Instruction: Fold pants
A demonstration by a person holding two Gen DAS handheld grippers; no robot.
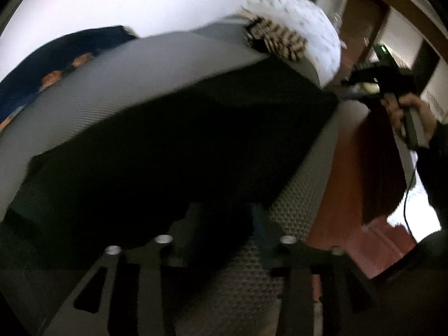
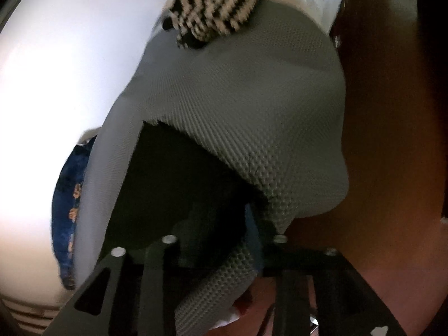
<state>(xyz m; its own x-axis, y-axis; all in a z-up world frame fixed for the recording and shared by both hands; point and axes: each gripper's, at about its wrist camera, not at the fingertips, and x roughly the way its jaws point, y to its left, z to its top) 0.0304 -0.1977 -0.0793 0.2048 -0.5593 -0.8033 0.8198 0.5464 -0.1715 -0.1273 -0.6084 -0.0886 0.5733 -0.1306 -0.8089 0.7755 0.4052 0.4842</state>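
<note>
Mid-fold, I'd say. One pair of grey textured pants [image 1: 117,89] lifted by an edge, stretched between two hand-held grippers. Left hand-held gripper [image 1: 221,224] clamped on pants fabric at 6 o'clock; right hand-held gripper [image 2: 224,224] clamped on another edge, also seen at 2 o'clock in the left view. Next: probably carry the edge over, lay flat. Also one striped cloth [image 2: 215,5], one blue patterned cloth [image 2: 67,210].

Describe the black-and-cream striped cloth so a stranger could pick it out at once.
Start from the grey textured pants held up by both grippers. At their far end lies the striped cloth, against white speckled fabric. Only it has bold black-and-cream bars; the blue cloth carries orange prints.
</note>
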